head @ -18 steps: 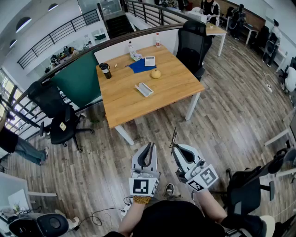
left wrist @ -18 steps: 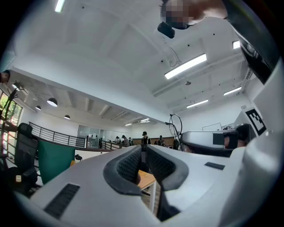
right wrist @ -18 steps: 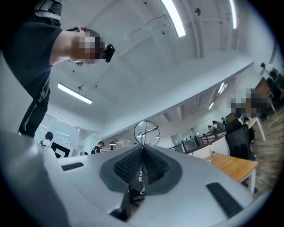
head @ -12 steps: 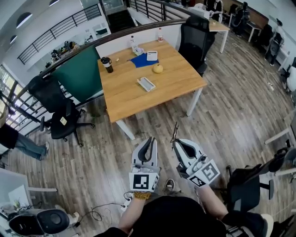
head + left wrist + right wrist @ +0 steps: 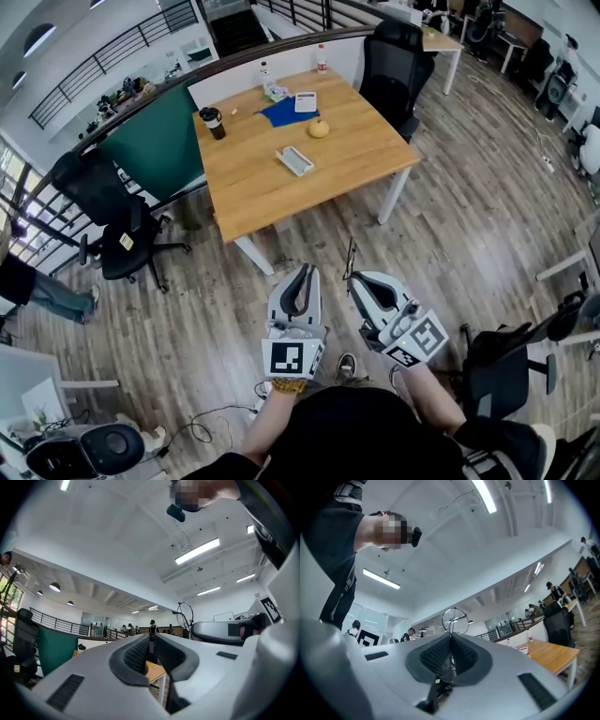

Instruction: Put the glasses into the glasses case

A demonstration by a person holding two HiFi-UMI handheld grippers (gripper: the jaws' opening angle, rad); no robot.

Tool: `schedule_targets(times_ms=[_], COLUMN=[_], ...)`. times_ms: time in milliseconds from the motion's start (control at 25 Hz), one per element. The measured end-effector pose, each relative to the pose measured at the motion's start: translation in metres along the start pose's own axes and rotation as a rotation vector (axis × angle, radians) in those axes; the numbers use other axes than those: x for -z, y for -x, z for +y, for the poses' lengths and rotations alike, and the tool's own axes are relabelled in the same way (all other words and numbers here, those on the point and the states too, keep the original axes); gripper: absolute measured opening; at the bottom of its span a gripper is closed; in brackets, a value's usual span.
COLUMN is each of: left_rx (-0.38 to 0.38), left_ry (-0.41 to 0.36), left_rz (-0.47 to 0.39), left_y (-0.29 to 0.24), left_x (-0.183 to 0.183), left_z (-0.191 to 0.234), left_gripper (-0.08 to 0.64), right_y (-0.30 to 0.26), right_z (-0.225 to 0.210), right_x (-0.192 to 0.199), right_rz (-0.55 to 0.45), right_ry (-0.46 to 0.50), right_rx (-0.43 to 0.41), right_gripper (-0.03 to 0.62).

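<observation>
With the right tongs (image 5: 355, 279) clamped on the glasses (image 5: 455, 619) and the left tongs (image 5: 305, 272) closed empty, the glasses case (image 5: 294, 160) lies well ahead on the bench (image 5: 253, 202).

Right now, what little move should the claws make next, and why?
Probably step forward and carry the glasses toward the table. The right claw is shut on them, but what looks like the open glasses case lies far off on the tabletop, likely out of reach from here.
</observation>
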State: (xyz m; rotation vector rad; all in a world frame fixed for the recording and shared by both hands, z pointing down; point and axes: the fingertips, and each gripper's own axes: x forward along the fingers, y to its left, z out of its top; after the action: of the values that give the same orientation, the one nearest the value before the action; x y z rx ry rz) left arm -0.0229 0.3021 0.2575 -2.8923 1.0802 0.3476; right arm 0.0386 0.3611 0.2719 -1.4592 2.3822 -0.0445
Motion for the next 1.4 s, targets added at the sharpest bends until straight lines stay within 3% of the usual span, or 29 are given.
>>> schedule_targets(times_ms=[1400], left_rx=[0.003], left_ry=[0.069], left_rz=[0.003], left_y=[-0.056], left_x=[0.019], left_z=[0.090], left_gripper=[0.049], right_y=[-0.094], right_z=[-0.047], right_x=[0.031], right_rz=[0.072], right_ry=[-0.015], right_rx=[0.069], right_gripper=[0.017])
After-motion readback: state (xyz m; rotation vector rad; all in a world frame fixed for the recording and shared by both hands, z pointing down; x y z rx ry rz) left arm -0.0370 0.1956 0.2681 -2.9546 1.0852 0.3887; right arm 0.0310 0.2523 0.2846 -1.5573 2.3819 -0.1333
